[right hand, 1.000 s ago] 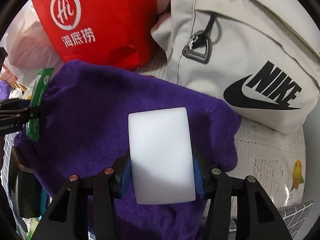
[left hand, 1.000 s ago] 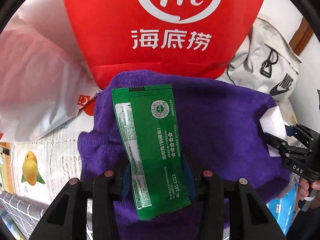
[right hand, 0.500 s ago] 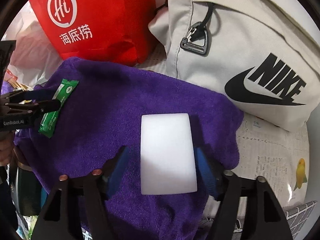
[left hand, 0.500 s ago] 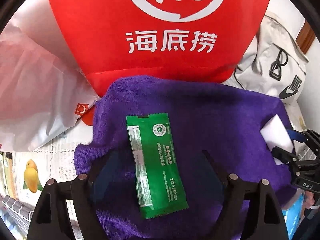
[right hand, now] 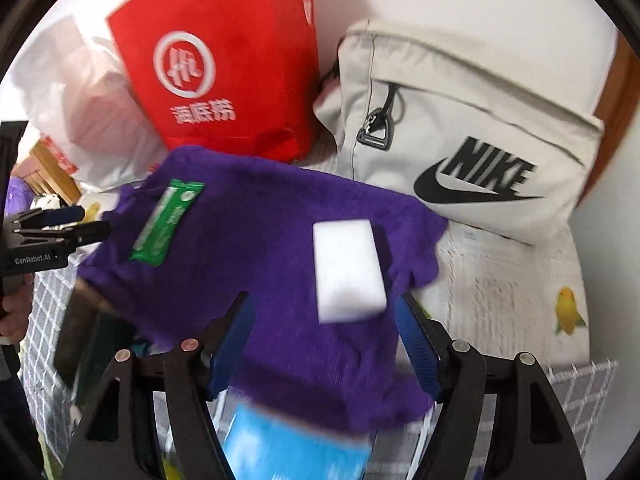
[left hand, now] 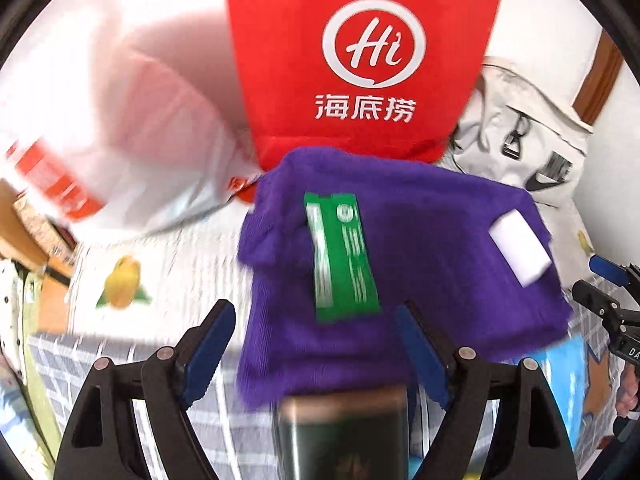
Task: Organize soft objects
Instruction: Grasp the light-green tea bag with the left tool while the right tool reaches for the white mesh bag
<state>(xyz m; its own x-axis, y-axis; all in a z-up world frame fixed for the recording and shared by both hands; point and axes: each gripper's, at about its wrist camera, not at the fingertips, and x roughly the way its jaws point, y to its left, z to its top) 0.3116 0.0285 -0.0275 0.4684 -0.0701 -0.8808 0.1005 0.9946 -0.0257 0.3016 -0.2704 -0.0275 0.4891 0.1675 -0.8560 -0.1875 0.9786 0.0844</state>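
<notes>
While released: sponge on towel

A lived-in home, judging by its clutter: a red paper restaurant carrier bag with a white "Hi" logo stands against a white wall beside a beige fabric backpack and a crumpled white plastic shopping bag. A tablecloth printed with yellow fruit covers the surface, a purple fleecy towel spread on it, wooden furniture at the edge.
</notes>
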